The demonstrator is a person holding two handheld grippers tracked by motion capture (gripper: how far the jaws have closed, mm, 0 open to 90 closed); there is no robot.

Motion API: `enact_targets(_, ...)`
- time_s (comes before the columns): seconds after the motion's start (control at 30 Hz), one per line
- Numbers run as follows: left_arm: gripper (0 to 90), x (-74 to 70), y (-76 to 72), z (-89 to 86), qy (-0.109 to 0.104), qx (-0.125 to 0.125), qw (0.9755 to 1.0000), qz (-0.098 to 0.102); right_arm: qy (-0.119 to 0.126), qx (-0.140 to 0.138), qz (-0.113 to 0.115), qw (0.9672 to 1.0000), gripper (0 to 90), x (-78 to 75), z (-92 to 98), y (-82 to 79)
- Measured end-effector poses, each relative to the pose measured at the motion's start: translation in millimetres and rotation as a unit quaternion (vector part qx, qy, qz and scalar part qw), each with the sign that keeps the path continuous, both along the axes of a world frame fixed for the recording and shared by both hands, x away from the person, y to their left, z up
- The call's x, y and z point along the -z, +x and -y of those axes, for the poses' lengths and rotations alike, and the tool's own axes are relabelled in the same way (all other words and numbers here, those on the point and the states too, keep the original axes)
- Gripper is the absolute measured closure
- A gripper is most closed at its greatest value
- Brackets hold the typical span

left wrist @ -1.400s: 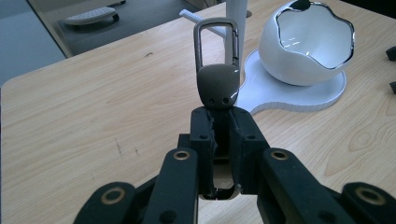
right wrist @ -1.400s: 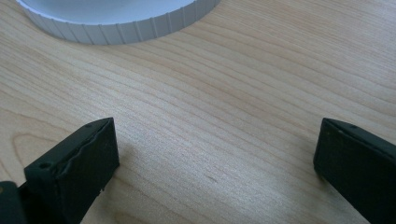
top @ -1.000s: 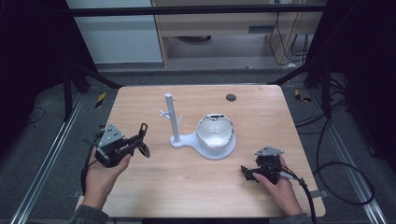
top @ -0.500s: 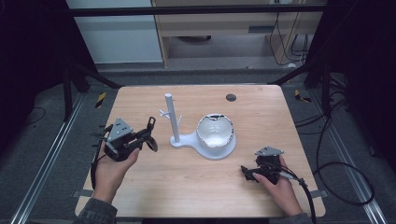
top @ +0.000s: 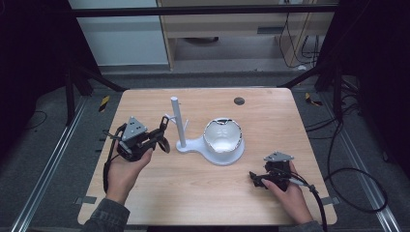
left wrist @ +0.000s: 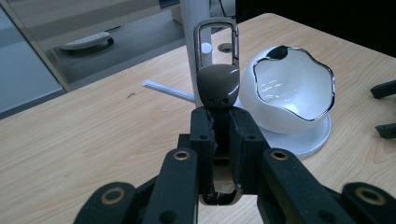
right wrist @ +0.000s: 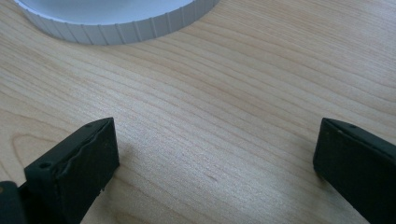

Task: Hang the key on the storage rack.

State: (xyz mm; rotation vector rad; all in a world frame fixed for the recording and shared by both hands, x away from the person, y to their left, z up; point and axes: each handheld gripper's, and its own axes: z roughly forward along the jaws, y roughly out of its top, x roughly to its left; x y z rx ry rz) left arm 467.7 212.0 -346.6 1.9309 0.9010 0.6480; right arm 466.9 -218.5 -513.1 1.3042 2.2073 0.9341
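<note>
Nearest the person's edge of the wooden table [top: 203, 193], a broad bare stretch of wood lies between the two forearms. Just right of it the right gripper [top: 255, 179] rests low on the table near the front right corner, held level and aimed left; in the right gripper view its jaws stand wide apart over bare wood, nothing between them, with the ribbed rim of the white stand base [right wrist: 116, 23] a little ahead. Farther in on the left, the left gripper [top: 162, 135] is raised above the table, the hand [top: 123, 166] under it with the wrist angled toward the middle. Its jaws are clenched on the brown strap of a key fob [left wrist: 217, 86], whose metal carabiner [left wrist: 215, 42] stands upright above the jaws, just in front of the white post [top: 178, 121]. Beyond that, the white bowl [top: 222, 136] with its wavy metal-trimmed rim sits on the same base, right of the post. Open wood continues behind the stand to the far edge, where a small dark disc [top: 239, 101] lies.
</note>
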Motion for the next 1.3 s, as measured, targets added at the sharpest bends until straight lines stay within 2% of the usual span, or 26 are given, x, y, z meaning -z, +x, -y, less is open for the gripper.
enact_targets(0.13,80.4,1.1,3.3,0.3,-0.008,-0.004,1.0000,-0.001,0.000,0.001,0.000,1.0000,0.6,0.0,-0.2,-0.3)
enact_targets(0.33,80.3,2.7,6.0,1.8,-0.006,-0.007,1.0000,-0.005,0.003,0.002,-0.001,1.0000,0.6,-0.1,-0.6,-0.5)
enact_targets(0.4,80.4,3.5,7.3,2.7,-0.013,-0.009,0.9999,-0.005,0.003,0.002,-0.001,1.0000,0.6,0.0,-0.6,-0.5)
enact_targets(0.53,80.4,4.7,9.1,3.8,-0.010,-0.008,0.9999,-0.006,0.003,0.003,-0.001,1.0000,0.6,0.0,-0.7,-0.7)
enact_targets(0.7,80.3,5.1,11.0,5.0,-0.020,-0.008,0.9998,-0.007,0.002,0.002,-0.001,1.0000,0.6,-0.1,-0.6,-0.9)
enact_targets(1.3,80.3,11.3,19.4,8.9,-0.013,-0.015,0.9997,-0.011,0.003,0.003,-0.001,1.0000,0.6,-0.1,-1.0,-1.5)
